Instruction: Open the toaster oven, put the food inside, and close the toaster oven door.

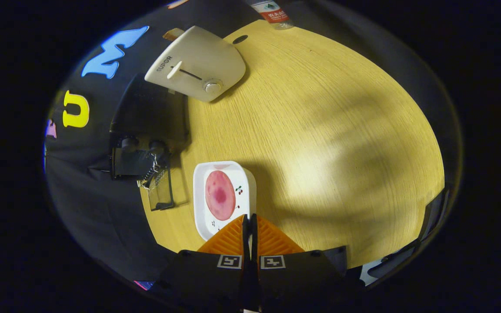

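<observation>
Round pink slice of meat [220,194] on white square plate [201,204], black toaster oven [146,130] far left with door open, orange-fingered gripper [249,219] pressed together over plate's near edge

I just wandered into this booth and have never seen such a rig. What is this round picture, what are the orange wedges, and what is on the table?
The picture comes from a fisheye camera riding on a hand-held tool, looking forward along its two fingers; the lens causes the bulging. The orange wedges are the fingers of the gripper, pressed together with nothing between them. Their tips sit over the near edge of a white plate carrying a round pink slice of food. Beside the plate stands the black toaster oven, its glass door hanging open. Beyond lies a white toaster, and at the far edge of the wooden table a bottle.
</observation>
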`<state>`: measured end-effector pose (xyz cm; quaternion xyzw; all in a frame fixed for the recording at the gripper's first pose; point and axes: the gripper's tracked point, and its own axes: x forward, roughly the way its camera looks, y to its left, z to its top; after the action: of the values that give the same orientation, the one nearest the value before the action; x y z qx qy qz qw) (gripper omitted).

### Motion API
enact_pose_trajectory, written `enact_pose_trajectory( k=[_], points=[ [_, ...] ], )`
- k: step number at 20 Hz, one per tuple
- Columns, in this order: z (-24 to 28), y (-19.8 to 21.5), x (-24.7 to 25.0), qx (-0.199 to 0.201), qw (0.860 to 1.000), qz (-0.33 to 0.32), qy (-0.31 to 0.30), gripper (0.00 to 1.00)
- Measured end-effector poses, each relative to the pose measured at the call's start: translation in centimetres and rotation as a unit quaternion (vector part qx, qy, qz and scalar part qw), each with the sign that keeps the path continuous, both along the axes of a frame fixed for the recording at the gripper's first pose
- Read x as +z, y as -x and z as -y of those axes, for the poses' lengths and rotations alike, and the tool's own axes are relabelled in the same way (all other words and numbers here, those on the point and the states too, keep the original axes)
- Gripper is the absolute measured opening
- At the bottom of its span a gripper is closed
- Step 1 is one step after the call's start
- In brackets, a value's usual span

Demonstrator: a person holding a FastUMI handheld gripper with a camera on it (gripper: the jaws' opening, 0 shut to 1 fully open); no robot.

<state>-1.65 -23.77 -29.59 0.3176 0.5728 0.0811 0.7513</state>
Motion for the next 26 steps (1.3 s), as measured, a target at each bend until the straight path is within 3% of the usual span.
enact_pose_trajectory(
  k=[6,15,26],
  points=[
    [-1.9,1.8,5.1,0.0,0.999,0.048,0.002,0.02],
    [-11.4,5.6,11.9,-0.042,0.991,0.1,-0.081,0.02],
    [-21.7,9.9,13.3,-0.03,0.985,0.113,-0.127,0.02]
  ],
)
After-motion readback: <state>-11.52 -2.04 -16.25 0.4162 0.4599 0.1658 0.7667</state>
